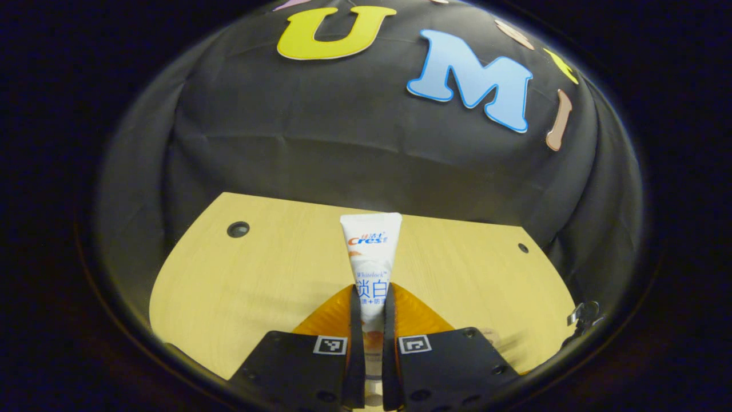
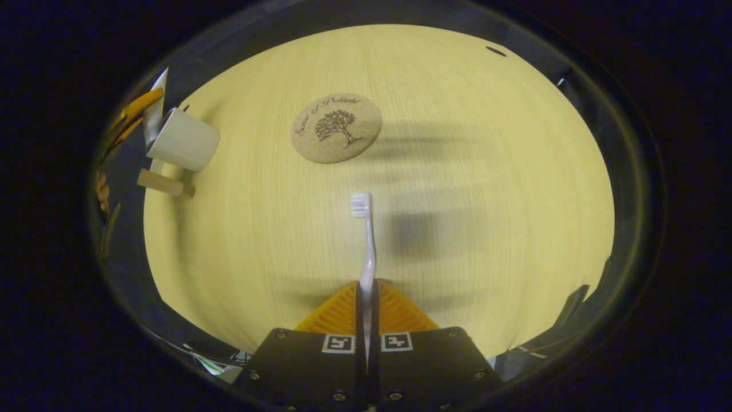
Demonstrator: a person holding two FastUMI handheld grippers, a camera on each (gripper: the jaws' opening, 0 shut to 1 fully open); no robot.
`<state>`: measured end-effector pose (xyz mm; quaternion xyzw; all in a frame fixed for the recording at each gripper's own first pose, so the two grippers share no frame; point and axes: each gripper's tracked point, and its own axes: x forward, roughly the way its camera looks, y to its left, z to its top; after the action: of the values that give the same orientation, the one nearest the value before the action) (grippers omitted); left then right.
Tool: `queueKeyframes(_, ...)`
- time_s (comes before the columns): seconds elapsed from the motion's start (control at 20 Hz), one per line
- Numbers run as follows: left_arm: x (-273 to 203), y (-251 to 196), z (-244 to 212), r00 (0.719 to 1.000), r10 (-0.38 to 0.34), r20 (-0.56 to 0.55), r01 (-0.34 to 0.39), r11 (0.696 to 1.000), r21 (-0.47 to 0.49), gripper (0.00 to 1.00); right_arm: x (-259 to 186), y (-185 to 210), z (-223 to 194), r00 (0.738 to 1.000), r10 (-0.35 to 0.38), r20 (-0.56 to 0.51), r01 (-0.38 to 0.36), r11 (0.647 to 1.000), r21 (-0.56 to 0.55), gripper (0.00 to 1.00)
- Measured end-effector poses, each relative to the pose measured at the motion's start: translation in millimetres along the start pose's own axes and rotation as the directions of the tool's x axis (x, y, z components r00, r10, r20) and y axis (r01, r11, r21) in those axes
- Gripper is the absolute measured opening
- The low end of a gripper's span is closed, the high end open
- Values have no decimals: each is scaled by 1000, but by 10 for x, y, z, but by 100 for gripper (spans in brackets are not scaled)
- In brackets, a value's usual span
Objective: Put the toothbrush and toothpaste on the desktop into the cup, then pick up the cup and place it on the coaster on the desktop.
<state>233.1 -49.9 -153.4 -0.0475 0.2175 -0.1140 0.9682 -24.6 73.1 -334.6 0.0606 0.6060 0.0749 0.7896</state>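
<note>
Between the jaws of our left gripper [image 1: 373, 343] we hold the toothpaste [image 1: 370, 257], both fingers pressed on its lower half while the flat crimped end points forward, raised above the wooden surface [image 1: 257, 286]. In the right gripper view, our right gripper [image 2: 367, 326] is clamped on the handle of the toothbrush [image 2: 366, 240], whose bristled head sticks out ahead of the jaws over the surface. Beyond it lies the round cork coaster [image 2: 336, 127], and well off to the left we see the white cup [image 2: 184, 141] near the surface's edge.
</note>
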Motion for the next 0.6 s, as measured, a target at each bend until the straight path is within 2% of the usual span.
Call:
queueKeyframes(0.05,8,9,-35,1000,13,8,-13,1000,7,18,4,0,-1,1000,1,1,-1,1000,0,2)
queueKeyframes(0.1,10,18,-66,1000,26,17,-27,1000,12,27,3,-2,4,1000,3,4,-3,1000,-2,2)
queueKeyframes(0.15,32,19,-112,999,35,16,-35,999,14,19,0,1,-1,1000,5,7,-5,1000,-5,2)
queueKeyframes(0.2,11,6,-176,1000,30,4,-30,999,11,18,-7,-2,1,1000,8,13,-8,1000,-6,2)
queueKeyframes(0.3,-29,-24,-230,1000,18,18,-19,1000,17,24,-10,-3,0,999,16,28,-16,1000,-8,2)
queueKeyframes(0.35,-57,-19,-272,1000,25,17,-26,999,27,33,-13,-3,-4,999,19,36,-19,1000,-8,2)
queueKeyframes(0.45,-84,-68,-334,1000,17,1,-17,999,45,31,-14,-3,-5,999,24,44,-24,1000,-5,2)
queueKeyframes(0.55,-145,-44,-434,999,30,-17,-28,997,72,43,-34,-7,-6,999,25,48,-25,1000,-4,2)
queueKeyframes(0.6,-188,-40,-433,999,36,-11,-35,996,83,57,-27,-5,0,998,26,49,-26,1000,-6,2)
